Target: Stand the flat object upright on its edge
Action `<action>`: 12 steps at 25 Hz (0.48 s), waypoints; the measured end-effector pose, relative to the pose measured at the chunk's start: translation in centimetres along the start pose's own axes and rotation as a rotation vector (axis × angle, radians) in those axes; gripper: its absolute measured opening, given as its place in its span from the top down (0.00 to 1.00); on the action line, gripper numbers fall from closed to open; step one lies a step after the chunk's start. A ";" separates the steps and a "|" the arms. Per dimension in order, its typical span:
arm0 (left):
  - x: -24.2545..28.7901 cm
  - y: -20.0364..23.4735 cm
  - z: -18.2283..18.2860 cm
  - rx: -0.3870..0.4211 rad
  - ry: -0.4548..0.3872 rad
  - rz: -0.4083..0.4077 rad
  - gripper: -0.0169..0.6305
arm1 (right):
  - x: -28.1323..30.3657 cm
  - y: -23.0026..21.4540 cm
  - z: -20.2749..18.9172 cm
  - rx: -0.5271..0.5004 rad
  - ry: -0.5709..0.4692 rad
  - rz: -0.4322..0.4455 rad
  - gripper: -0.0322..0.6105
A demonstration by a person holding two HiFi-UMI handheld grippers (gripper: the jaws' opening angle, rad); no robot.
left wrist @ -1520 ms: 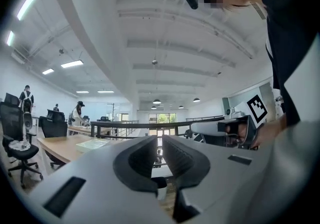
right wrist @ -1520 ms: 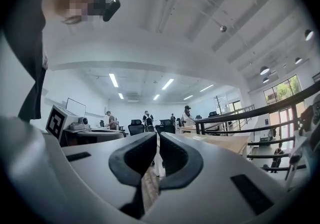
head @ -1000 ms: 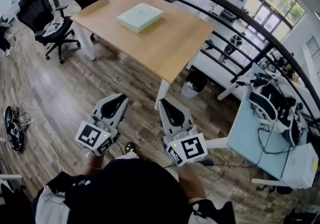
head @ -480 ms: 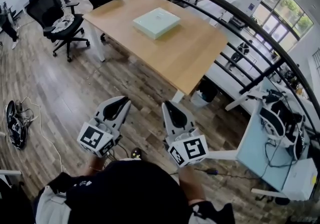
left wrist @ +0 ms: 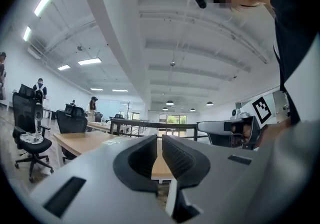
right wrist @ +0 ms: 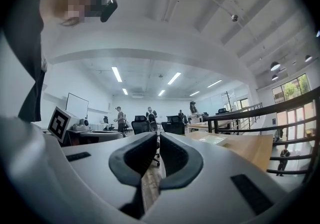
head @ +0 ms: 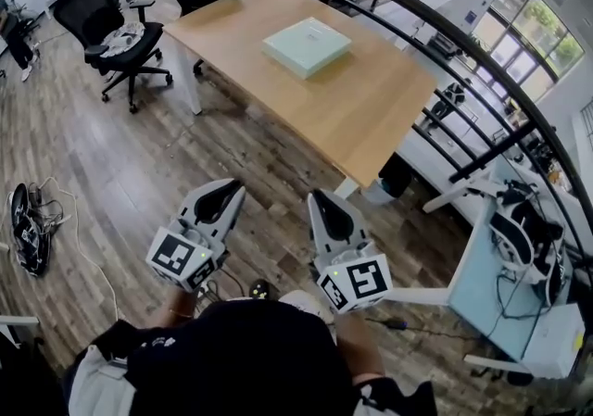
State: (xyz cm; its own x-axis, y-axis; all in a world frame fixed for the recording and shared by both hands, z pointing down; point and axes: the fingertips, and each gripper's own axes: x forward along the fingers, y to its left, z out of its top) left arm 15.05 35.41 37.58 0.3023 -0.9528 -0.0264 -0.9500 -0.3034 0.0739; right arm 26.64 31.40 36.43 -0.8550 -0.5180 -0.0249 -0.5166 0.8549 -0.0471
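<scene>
**Approach phase: both jaws shut and empty, object flat on the worktop**

Bottom centre of the head view: left gripper (head: 225,194) and right gripper (head: 321,201) sit side by side in front of the person's torso, both pointing level toward the top of the frame. Each gripper view shows the pads together with nothing between them, only the room beyond. My read is that this is a carry posture, with no reason to open before reaching the target.

Mid frame: bare wood floor (head: 120,155) separates the grippers from the worktop (head: 371,108), so they're well apart from it.

Upper centre: the flat object (head: 307,45), a pale square slab, lies on its broad face toward the far side of the worktop, inside every edge. Nothing else is on the surface.

With no overhang there's no edge free to pinch from below. It likely needs one gripper to tip a side up and the other to brace the opposite edge. It may slide on the smooth wood.

Office chairs (head: 125,25) at upper left and the railing (head: 445,34) at upper right play no part.
</scene>
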 end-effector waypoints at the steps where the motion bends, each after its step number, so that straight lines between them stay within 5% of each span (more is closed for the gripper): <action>1: 0.1 0.2 0.0 -0.003 -0.003 -0.004 0.91 | 0.2 -0.1 -0.1 0.000 0.004 -0.004 0.90; 12: 0.2 4.3 -1.3 -0.037 0.025 0.048 0.91 | 4.3 -1.7 -0.6 0.013 0.028 0.004 0.90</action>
State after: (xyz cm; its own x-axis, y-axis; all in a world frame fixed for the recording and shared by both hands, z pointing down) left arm 11.14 33.89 39.22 0.2590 -0.9659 0.0029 -0.9600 -0.2571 0.1111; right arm 23.77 27.73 37.01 -0.8583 -0.5132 0.0027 -0.5124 0.8567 -0.0597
